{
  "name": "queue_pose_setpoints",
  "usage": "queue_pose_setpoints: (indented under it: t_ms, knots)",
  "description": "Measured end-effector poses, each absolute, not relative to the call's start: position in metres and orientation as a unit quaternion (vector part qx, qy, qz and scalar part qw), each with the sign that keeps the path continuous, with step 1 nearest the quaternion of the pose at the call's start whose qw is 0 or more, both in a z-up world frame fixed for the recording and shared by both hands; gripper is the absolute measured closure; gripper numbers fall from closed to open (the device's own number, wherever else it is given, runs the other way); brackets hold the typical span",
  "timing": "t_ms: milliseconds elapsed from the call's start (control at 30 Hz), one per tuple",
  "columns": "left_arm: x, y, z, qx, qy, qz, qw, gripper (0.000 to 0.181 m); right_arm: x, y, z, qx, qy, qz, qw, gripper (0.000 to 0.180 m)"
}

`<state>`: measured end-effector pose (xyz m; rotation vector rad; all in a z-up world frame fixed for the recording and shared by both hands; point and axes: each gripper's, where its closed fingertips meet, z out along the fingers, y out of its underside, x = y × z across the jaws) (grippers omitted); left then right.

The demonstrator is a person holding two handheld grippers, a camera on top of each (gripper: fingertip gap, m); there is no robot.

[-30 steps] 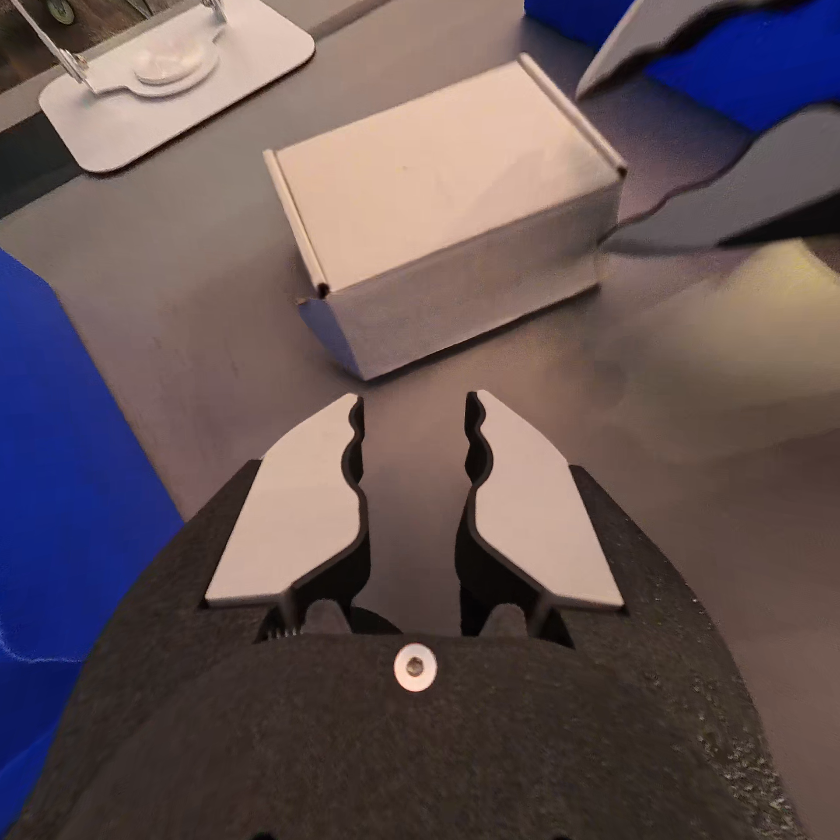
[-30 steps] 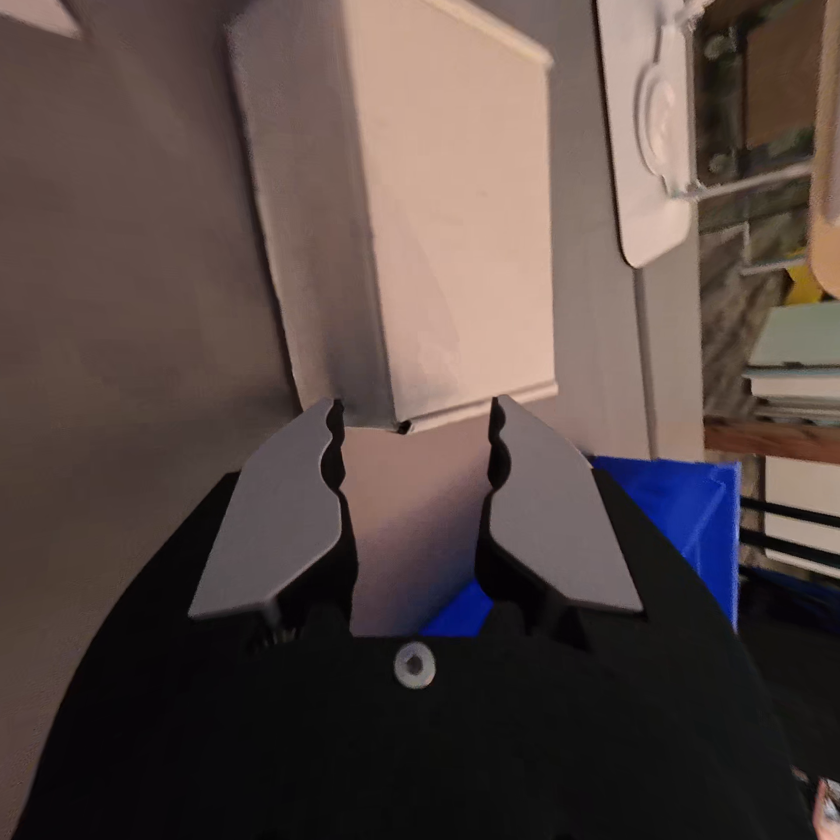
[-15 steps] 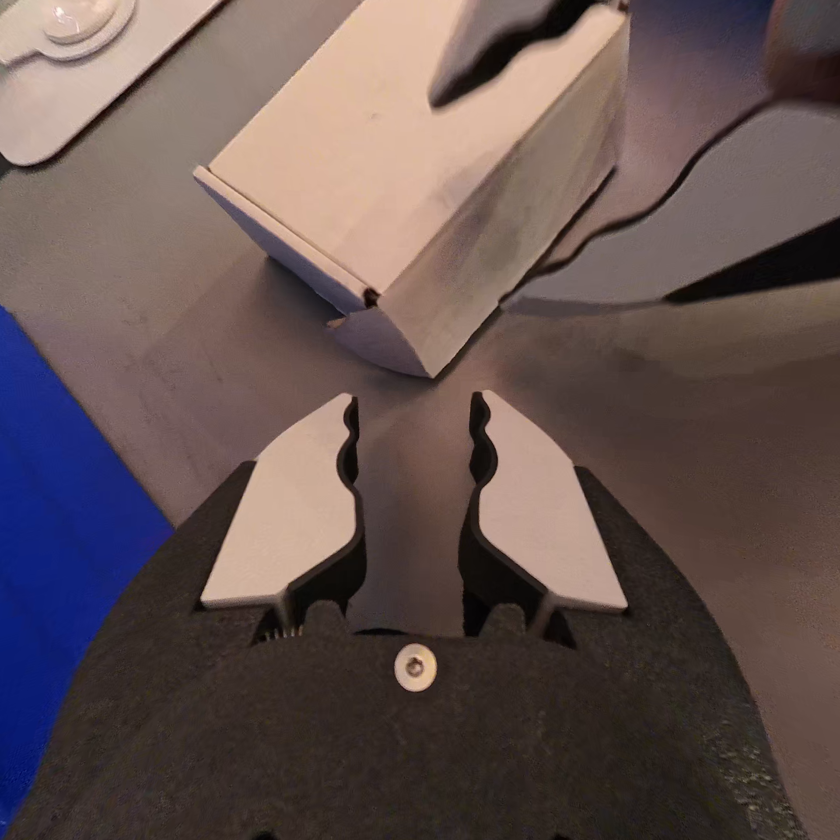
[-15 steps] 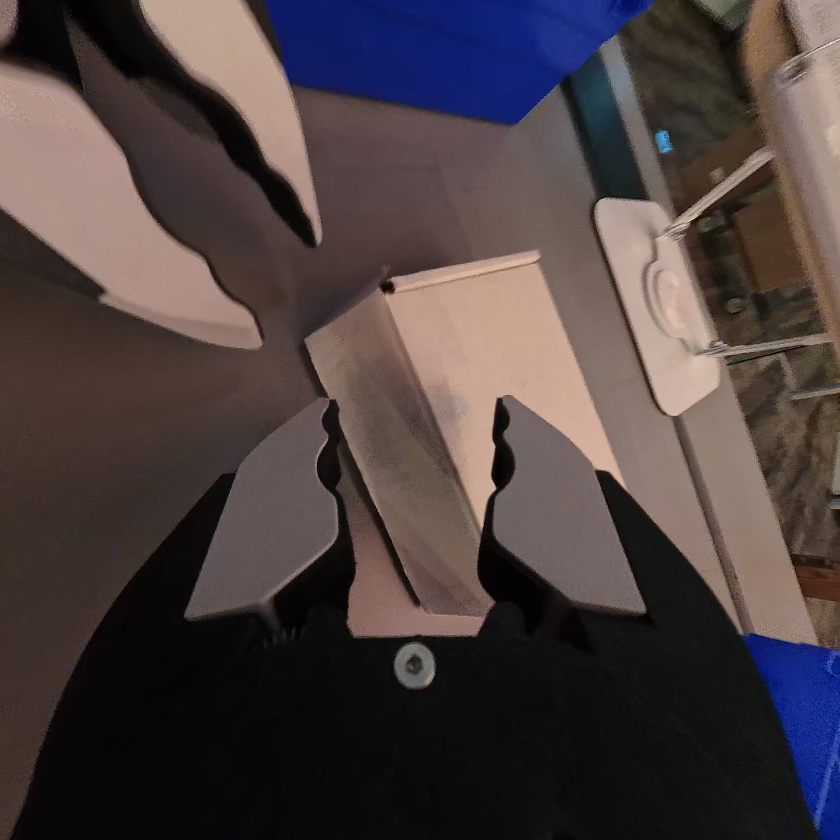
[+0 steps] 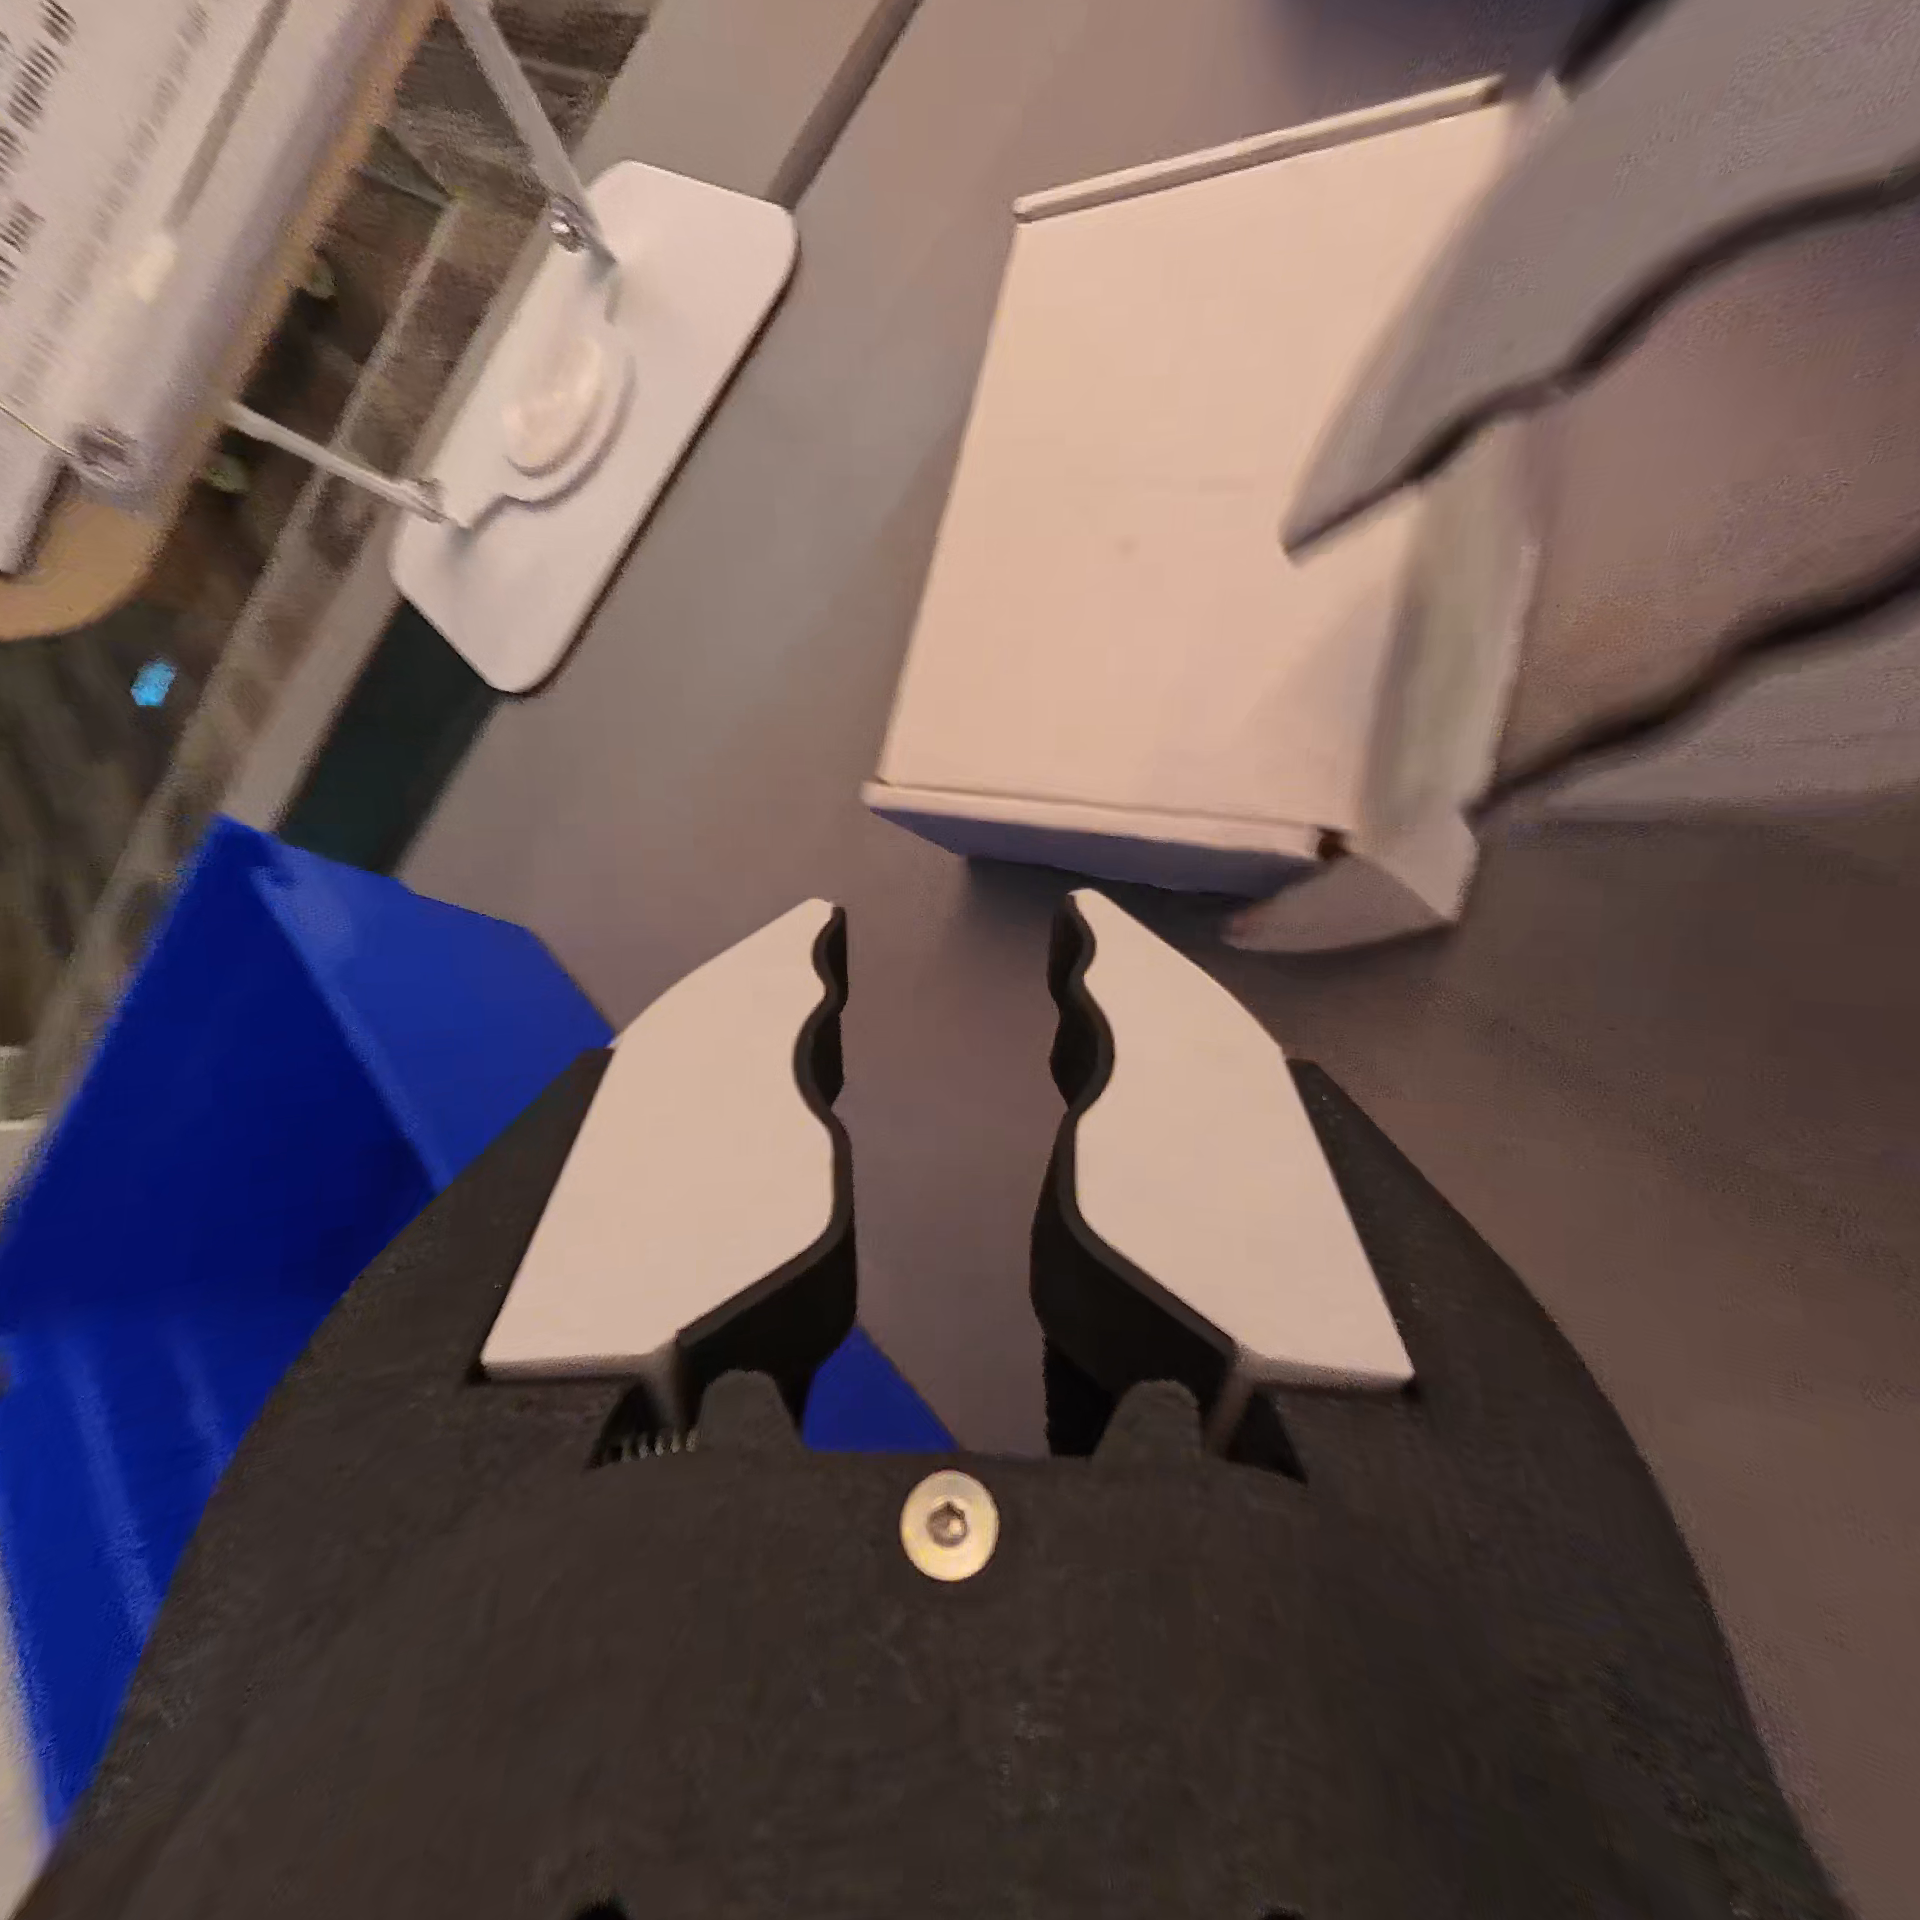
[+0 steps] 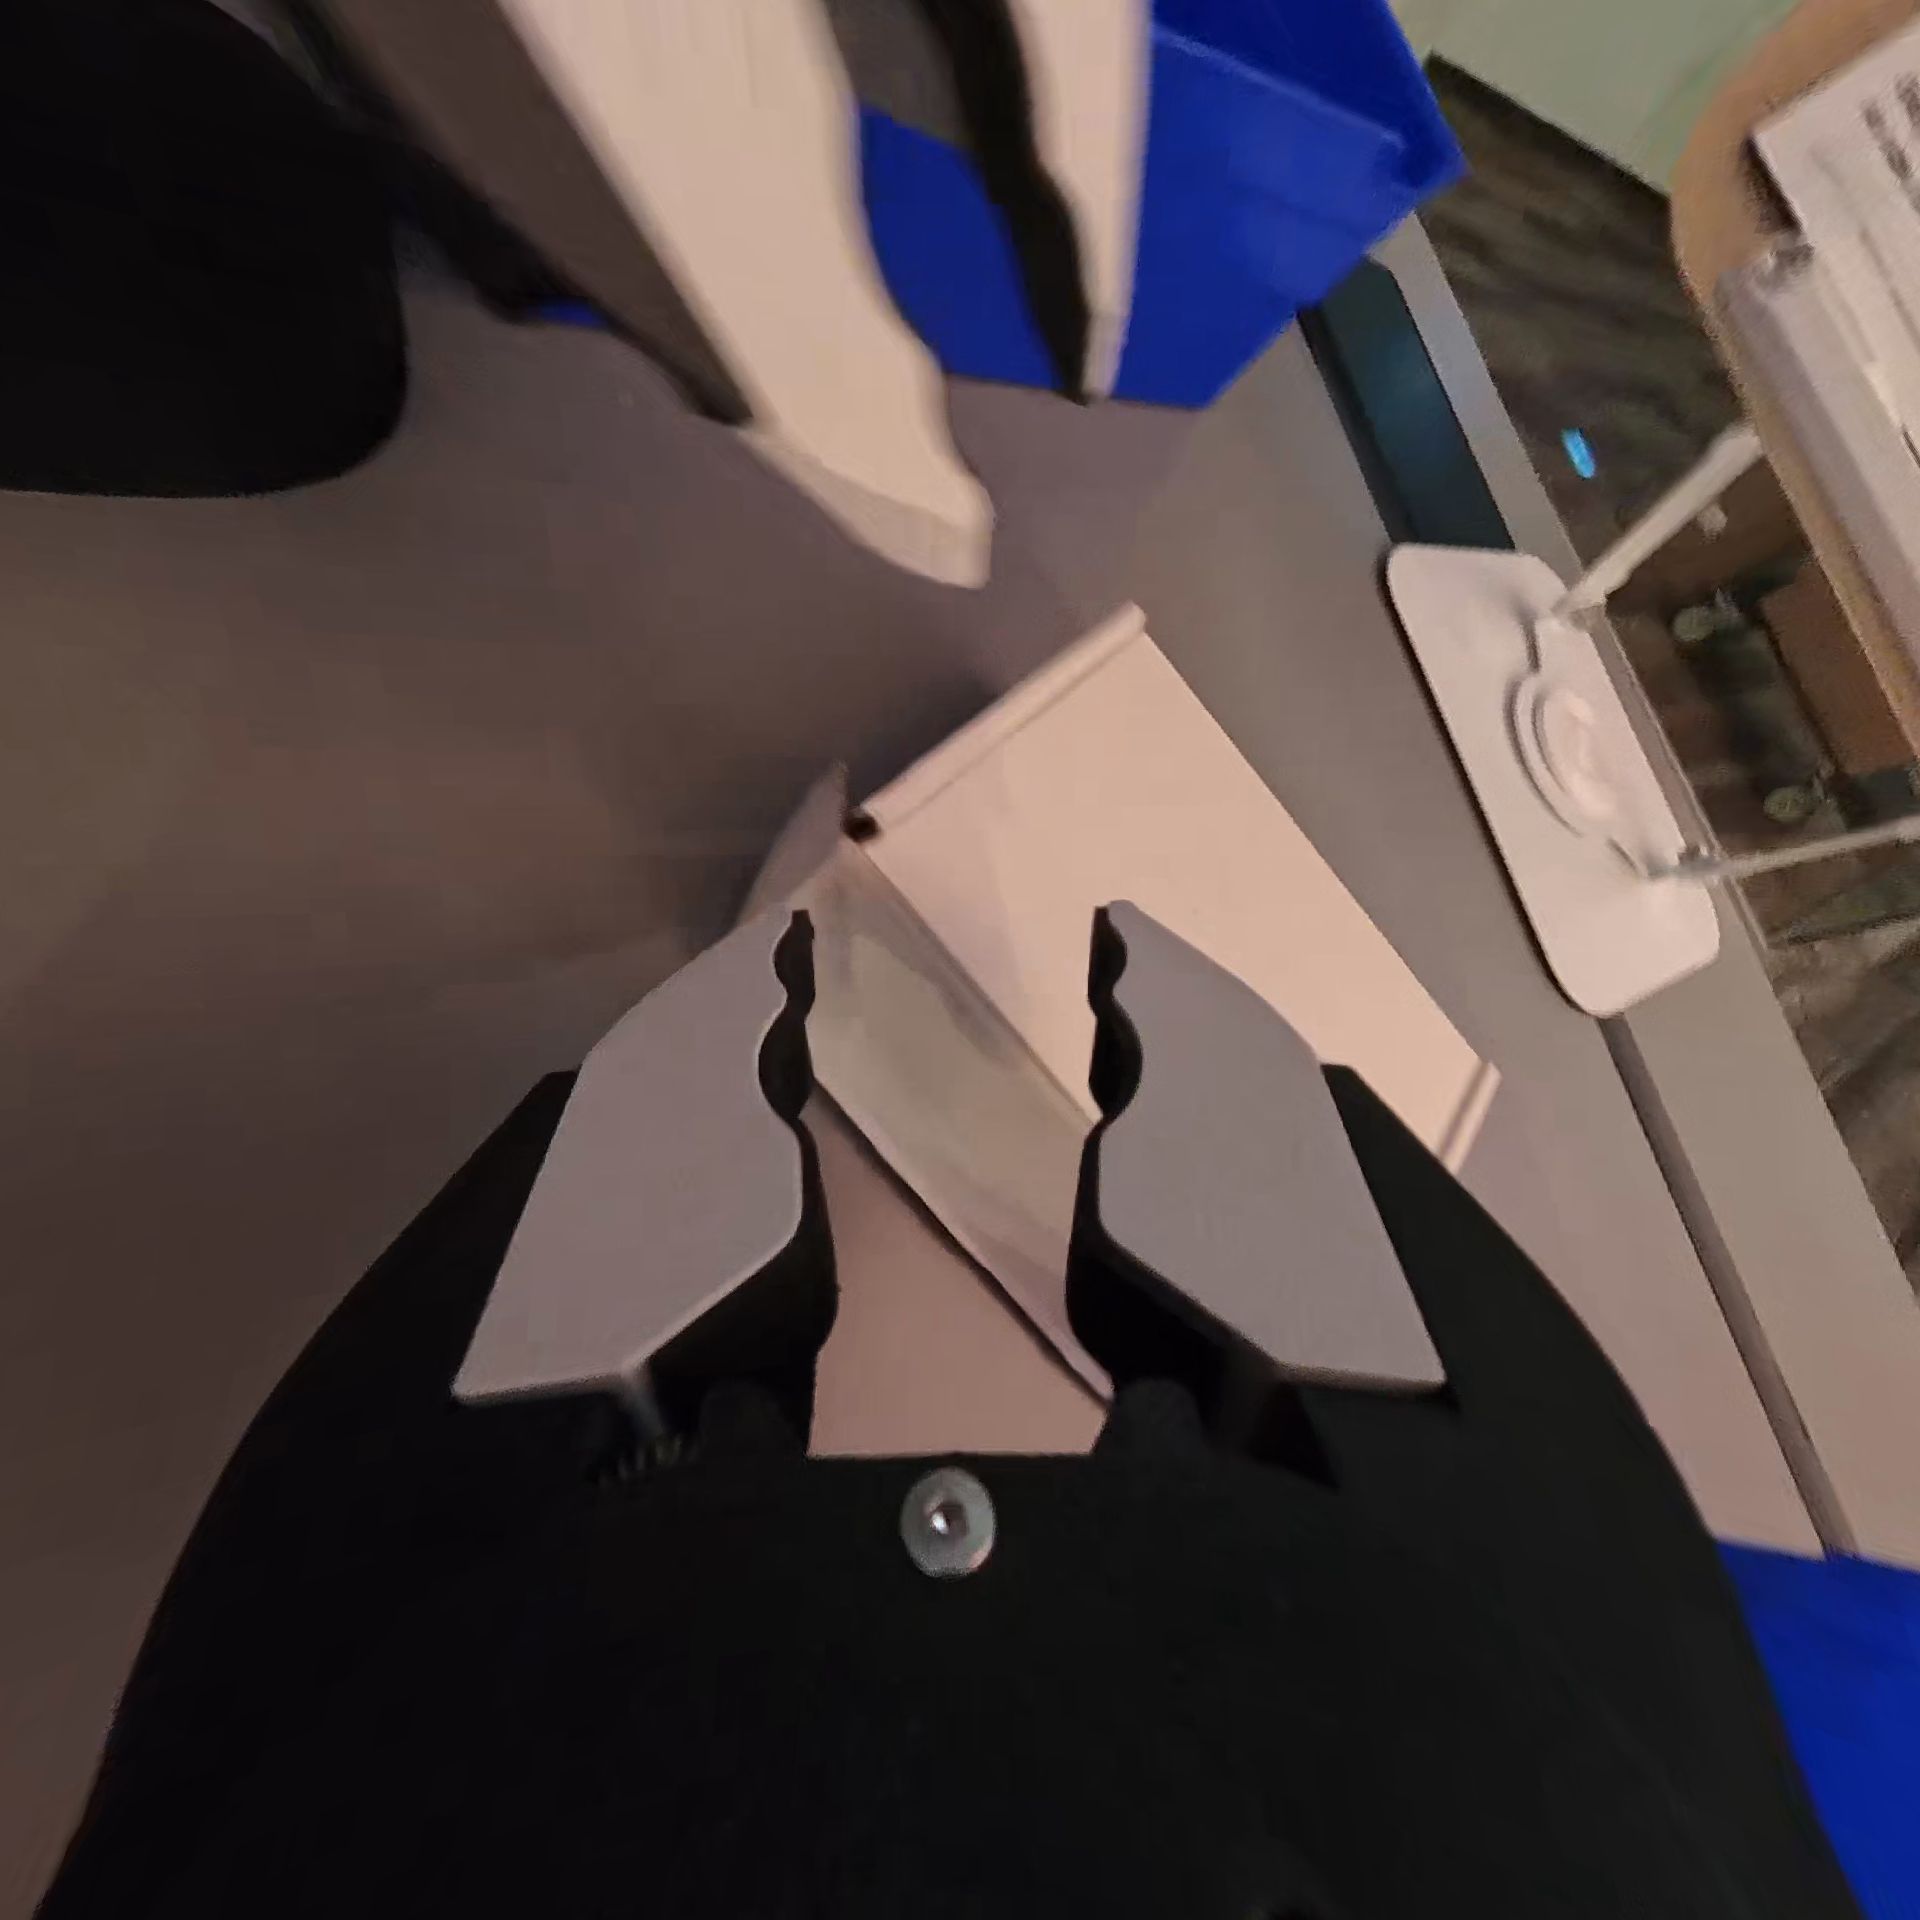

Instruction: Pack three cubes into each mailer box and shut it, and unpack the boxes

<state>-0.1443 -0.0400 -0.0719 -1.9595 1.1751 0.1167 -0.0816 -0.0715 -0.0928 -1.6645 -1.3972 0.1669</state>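
Note:
A shut white mailer box (image 5: 1174,499) lies on the grey table; it also shows in the right wrist view (image 6: 1132,883). My left gripper (image 5: 945,914) is open and empty, its tips just short of the box's near short end. My right gripper (image 6: 951,920) is open and straddles the box's long upper edge, one finger on each side. The right gripper's fingers (image 5: 1621,312) show blurred over the box's right side in the left wrist view. The left gripper's fingers (image 6: 831,291) show beyond the box in the right wrist view. No cubes are in view.
A blue bin (image 5: 239,1122) stands left of my left gripper; it shows at the top of the right wrist view (image 6: 1268,177). Another blue bin (image 6: 1839,1704) is at lower right. A white stand base (image 5: 592,416) with clear rods sits at the table's far edge. The grippers' ends are close to 8 centimetres from one another.
The box has turned so that a short end faces my left gripper. My right gripper has stayed over the box's long edge. My left gripper has swung left and closer to the box.

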Motion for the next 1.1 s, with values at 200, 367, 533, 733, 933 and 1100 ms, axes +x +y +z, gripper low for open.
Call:
queue_pose_setpoints:
  t_ms: [200,367,533,733,933,1100]
  knots:
    - [-0.11,-0.01,-0.076,-0.787,0.485,0.023,0.382,0.147,-0.085,-0.082,-0.114,-0.666,-0.605,0.055,0.433,0.128]
    - [-0.08,-0.028,-0.087,-0.766,0.541,-0.06,0.342,0.151,-0.067,-0.092,-0.112,-0.67,-0.607,0.069,0.421,0.13]
    - [-0.078,-0.055,-0.088,-0.745,0.566,-0.146,0.32,0.143,-0.066,-0.102,-0.113,-0.666,-0.603,0.09,0.431,0.123]
    - [-0.091,-0.075,-0.105,-0.68,0.654,-0.067,0.325,0.127,-0.066,-0.097,-0.099,-0.652,-0.583,0.077,0.479,0.12]
    - [-0.096,-0.068,-0.12,-0.65,0.685,0.004,0.329,0.116,-0.039,-0.101,-0.104,-0.688,-0.527,0.031,0.499,0.114]
    - [-0.096,-0.063,-0.119,-0.653,0.675,0.007,0.344,0.126,-0.018,-0.103,-0.127,-0.798,-0.402,0.06,0.446,0.104]
